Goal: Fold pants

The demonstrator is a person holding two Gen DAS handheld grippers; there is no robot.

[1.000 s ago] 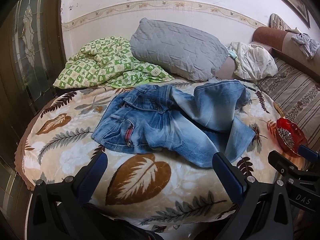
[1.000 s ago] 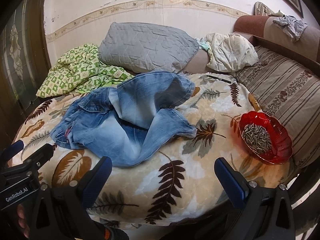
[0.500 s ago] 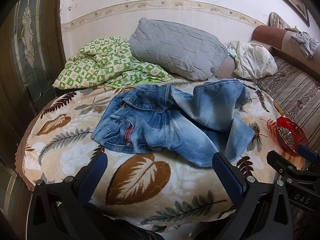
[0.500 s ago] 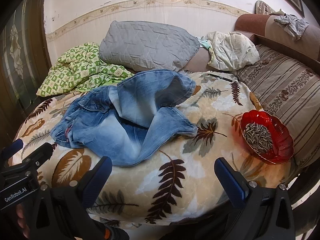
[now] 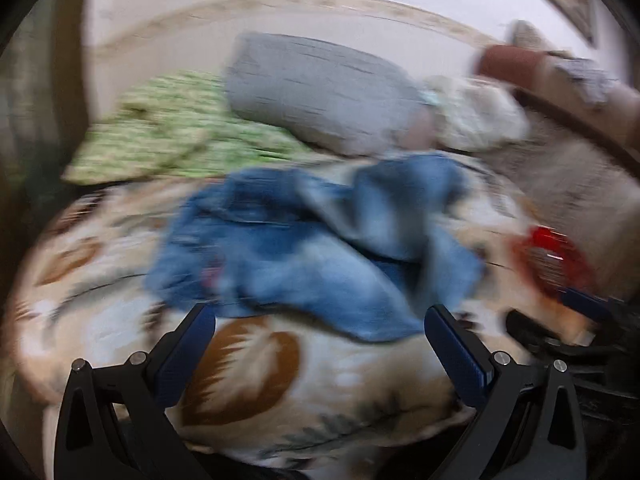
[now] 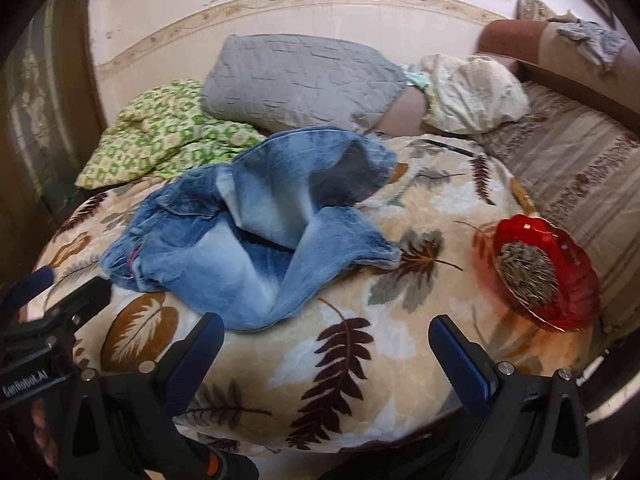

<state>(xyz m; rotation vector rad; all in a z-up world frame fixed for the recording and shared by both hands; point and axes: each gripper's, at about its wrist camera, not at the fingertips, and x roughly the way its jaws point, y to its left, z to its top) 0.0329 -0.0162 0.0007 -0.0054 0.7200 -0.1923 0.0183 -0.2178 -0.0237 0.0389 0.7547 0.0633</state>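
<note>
A pair of blue jeans (image 6: 256,232) lies crumpled on a leaf-patterned blanket (image 6: 360,344), waist to the left and legs bunched over each other. It also shows, blurred, in the left wrist view (image 5: 312,248). My left gripper (image 5: 320,336) is open and empty, just in front of the near edge of the jeans. My right gripper (image 6: 326,344) is open and empty, above the blanket in front of the jeans' lower leg. The left gripper's body shows at the left edge of the right wrist view (image 6: 48,320).
A red bowl of seeds (image 6: 544,272) sits on the blanket at the right. A grey pillow (image 6: 300,80), a green patterned cover (image 6: 168,140) and a white bundle (image 6: 476,92) lie behind the jeans. A striped sofa (image 6: 580,168) runs along the right.
Both grippers have moved forward toward the jeans. The left wrist view is now motion-blurred. The jeans have not moved.
</note>
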